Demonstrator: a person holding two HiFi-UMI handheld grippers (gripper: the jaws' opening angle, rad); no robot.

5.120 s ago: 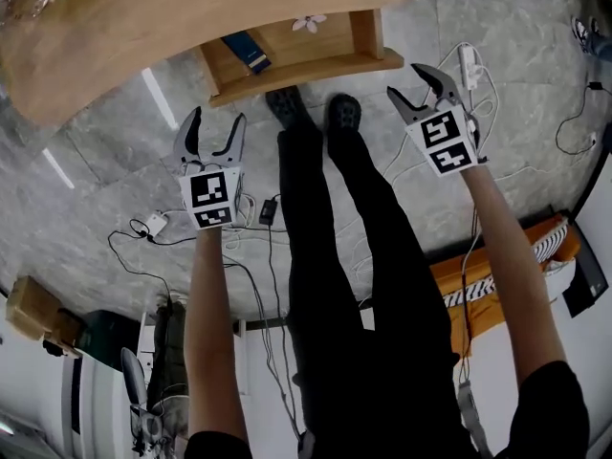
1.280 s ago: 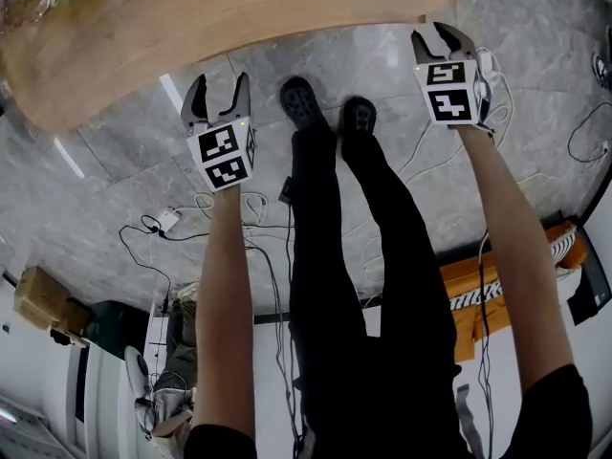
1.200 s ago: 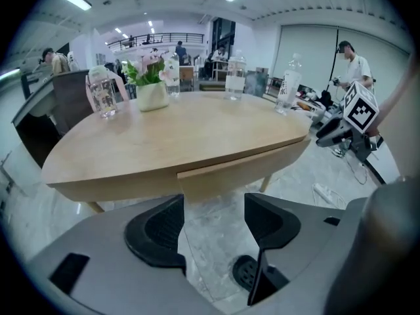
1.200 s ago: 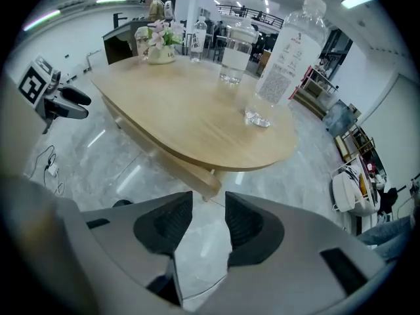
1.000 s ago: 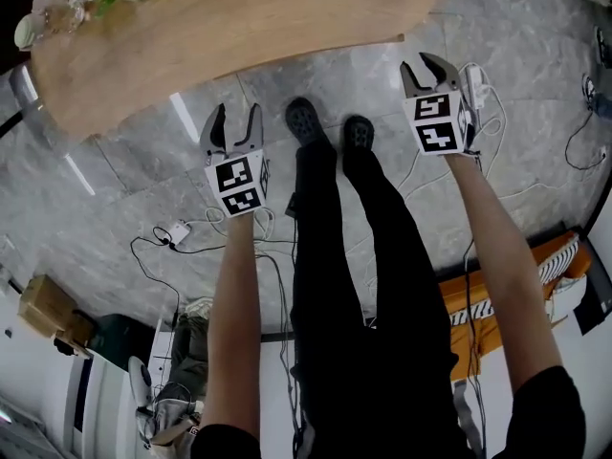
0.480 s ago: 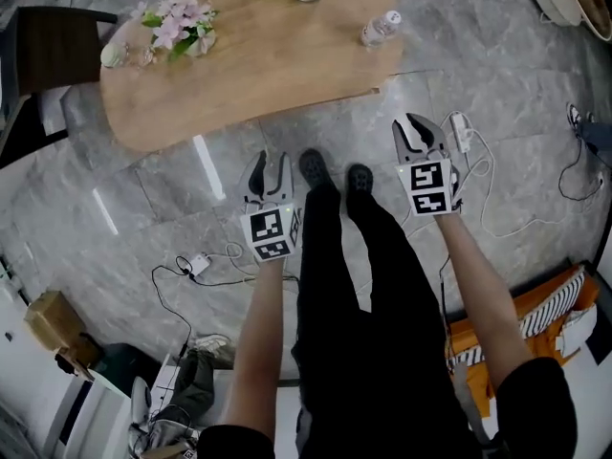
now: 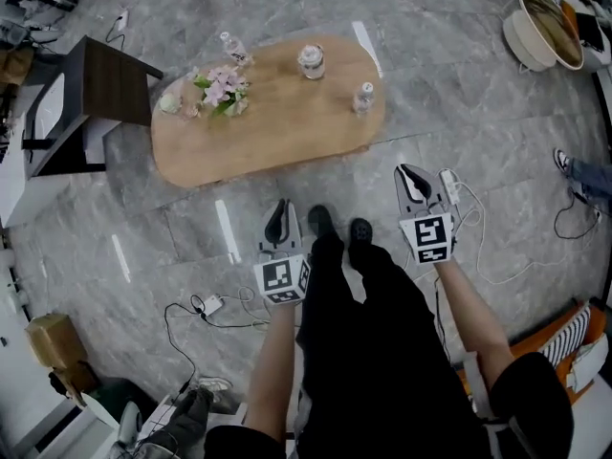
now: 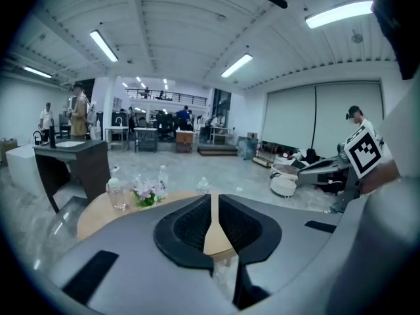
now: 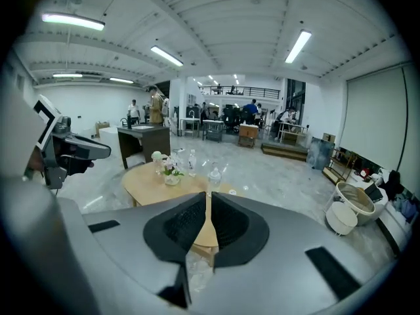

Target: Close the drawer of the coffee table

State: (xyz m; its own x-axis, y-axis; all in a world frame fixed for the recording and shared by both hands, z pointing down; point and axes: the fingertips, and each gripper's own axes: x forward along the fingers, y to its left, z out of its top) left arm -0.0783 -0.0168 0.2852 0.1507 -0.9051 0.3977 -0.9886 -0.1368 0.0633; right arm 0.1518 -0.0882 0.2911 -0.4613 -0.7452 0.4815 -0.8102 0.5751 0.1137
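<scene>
On the floor ahead, the desk [image 7: 277, 122] is showing no drawer sticking out, so the task is looking done. The left hand-held gripper [image 7: 280, 220] and right hand-held gripper [image 7: 413, 180] are closing, nearly together, empty.

coffee table [image 7: 277, 127] | light wood, oval top | upright on grey marble floor, upper middle of head view | drawer hidden under the top

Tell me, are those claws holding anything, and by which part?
Nothing is held. The left claw and right claw are both closing on empty air, apart from the coffee table.
</scene>
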